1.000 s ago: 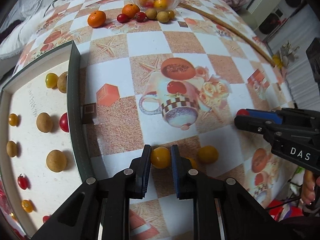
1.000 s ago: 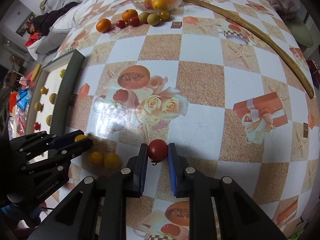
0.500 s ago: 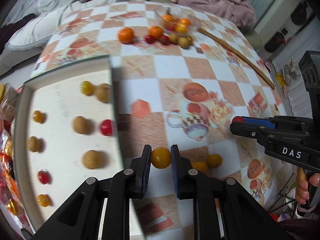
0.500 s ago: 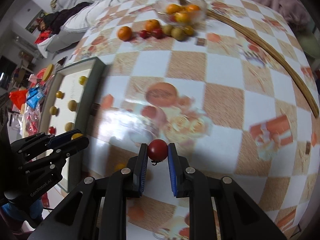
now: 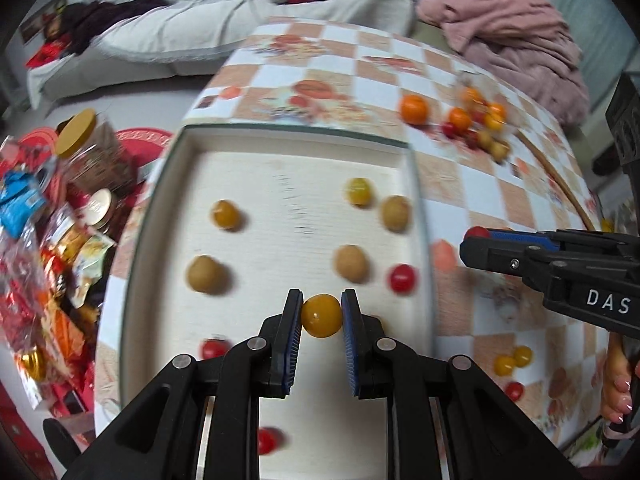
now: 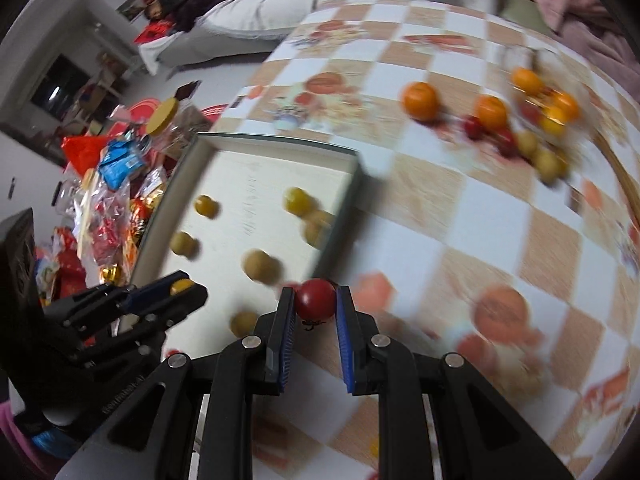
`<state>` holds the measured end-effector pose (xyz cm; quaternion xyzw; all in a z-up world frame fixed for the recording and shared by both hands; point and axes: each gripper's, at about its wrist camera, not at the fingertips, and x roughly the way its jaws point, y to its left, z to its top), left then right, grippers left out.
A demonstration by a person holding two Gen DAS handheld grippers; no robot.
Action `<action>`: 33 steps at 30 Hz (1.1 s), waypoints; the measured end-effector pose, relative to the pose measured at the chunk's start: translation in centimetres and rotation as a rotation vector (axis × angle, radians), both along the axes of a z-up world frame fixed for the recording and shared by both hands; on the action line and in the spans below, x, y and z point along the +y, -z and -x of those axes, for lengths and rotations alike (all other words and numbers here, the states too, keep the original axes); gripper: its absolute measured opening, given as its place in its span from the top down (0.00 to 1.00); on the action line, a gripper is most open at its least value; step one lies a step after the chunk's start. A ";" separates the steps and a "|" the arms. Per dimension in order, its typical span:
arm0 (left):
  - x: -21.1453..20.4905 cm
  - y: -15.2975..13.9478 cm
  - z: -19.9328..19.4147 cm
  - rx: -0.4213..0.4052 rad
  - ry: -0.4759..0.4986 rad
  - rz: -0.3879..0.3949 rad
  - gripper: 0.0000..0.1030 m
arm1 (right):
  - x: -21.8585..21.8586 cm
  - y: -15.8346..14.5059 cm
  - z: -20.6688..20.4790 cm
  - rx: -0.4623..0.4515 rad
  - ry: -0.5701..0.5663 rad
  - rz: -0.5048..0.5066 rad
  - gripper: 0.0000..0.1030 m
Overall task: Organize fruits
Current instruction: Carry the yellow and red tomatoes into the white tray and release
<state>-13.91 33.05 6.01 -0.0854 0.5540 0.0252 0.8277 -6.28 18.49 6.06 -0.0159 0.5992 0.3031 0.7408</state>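
The left claw (image 5: pixel 321 316) is pinching a yellow tomato (image 5: pixel 321 315) between its blue pads, holding it over the white tray (image 5: pixel 280 184), which is filling the middle of the left wrist view. On the tray floor, fruits are lying apart from one another: a yellow one (image 5: pixel 359 191) at 12 o'clock of the claw, a tan one (image 5: pixel 395 213) just beside it at 1 o'clock, another tan one (image 5: pixel 351 263) directly above the pinched tomato, and a small red tomato (image 5: pixel 402 278) at 2 o'clock near the tray's right wall. Toward 10 o'clock, an orange-yellow fruit (image 5: pixel 225 214) and a tan fruit (image 5: pixel 205 274) are sitting well apart from the rest.

The right claw (image 6: pixel 315 306) is gripping a red tomato (image 6: pixel 315 298) between its pads, hanging over the tray's right edge where it is meeting the checkered tabletop (image 6: pixel 460 216). In the left wrist view the same claw is reaching in from 3 o'clock, with the red fruit showing at its tip.

Outside the tray, two yellow tomatoes (image 5: pixel 513 360) are lying touching each other on the tabletop at 4 o'clock of the left wrist view. At 1 o'clock, far back, a blurred cluster of oranges and small fruits (image 5: pixel 472 124) is sitting on the tabletop; whether they are in a bowl is too blurred to tell. A pink blanket (image 5: pixel 516 36) is lying beyond the tabletop.
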 end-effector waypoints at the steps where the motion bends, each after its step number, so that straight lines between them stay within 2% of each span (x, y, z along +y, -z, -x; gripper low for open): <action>1: 0.5 0.3 -0.1 0.003 -0.011 -0.003 0.80 | 0.9 0.2 -0.2 0.005 -0.009 -0.001 0.79; 9: 3.0 2.3 -0.8 0.033 -0.074 -0.004 0.80 | 5.5 1.7 -2.0 0.030 -0.056 0.007 0.79; 27: 2.3 3.8 -0.7 0.051 -0.019 -0.038 0.79 | 8.7 4.6 -3.7 0.052 -0.102 0.081 0.76; 29: 2.3 3.8 -0.6 0.049 -0.017 -0.042 0.79 | 8.5 4.6 -3.9 0.073 -0.096 0.066 0.67; 32: 2.2 3.8 -0.6 0.053 -0.011 -0.047 0.79 | 8.1 3.9 -3.8 0.082 -0.072 0.029 0.48; 33: 2.2 3.8 -0.5 0.055 -0.009 -0.049 0.79 | 8.0 3.5 -3.7 0.076 -0.064 0.024 0.37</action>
